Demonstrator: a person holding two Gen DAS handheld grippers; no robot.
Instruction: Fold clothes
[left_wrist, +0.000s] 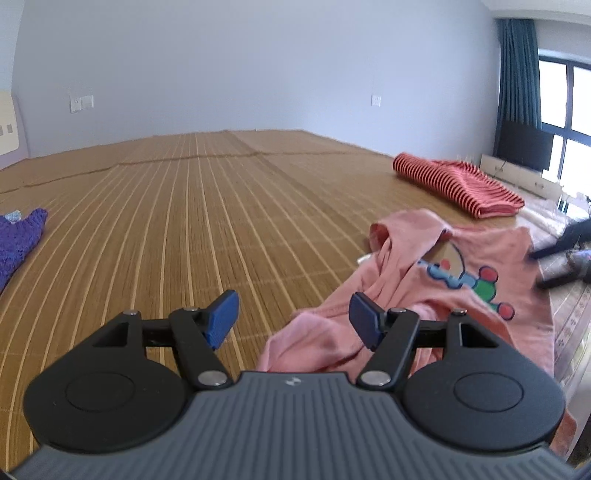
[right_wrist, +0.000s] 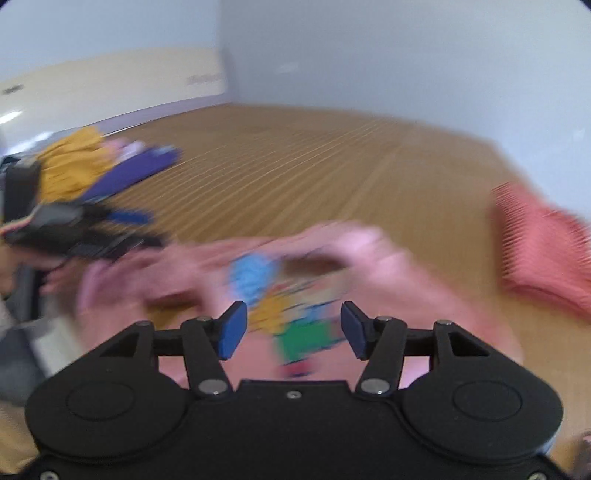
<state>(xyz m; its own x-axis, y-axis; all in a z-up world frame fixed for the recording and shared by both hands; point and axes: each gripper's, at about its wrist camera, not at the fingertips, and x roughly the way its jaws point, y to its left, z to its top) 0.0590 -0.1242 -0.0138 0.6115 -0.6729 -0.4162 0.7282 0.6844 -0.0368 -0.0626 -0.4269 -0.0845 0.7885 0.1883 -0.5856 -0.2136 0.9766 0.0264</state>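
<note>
The left gripper (left_wrist: 293, 319) is showing a ribbed grey housing with a small pale logo at its front edge, flanked by two round black discs, each bearing a raised circle. Black link arms are running forward from silver rivets to two blue, finely textured pads (left_wrist: 223, 317), one on each finger. The right gripper (right_wrist: 293, 328) is showing the same build in a darker, all-black housing, with a small screw at the front centre of its body and more screws at the near corners. Its silver pivots are catching the light, and its blue pads (right_wrist: 232, 328) are looking slightly blurred.
</note>
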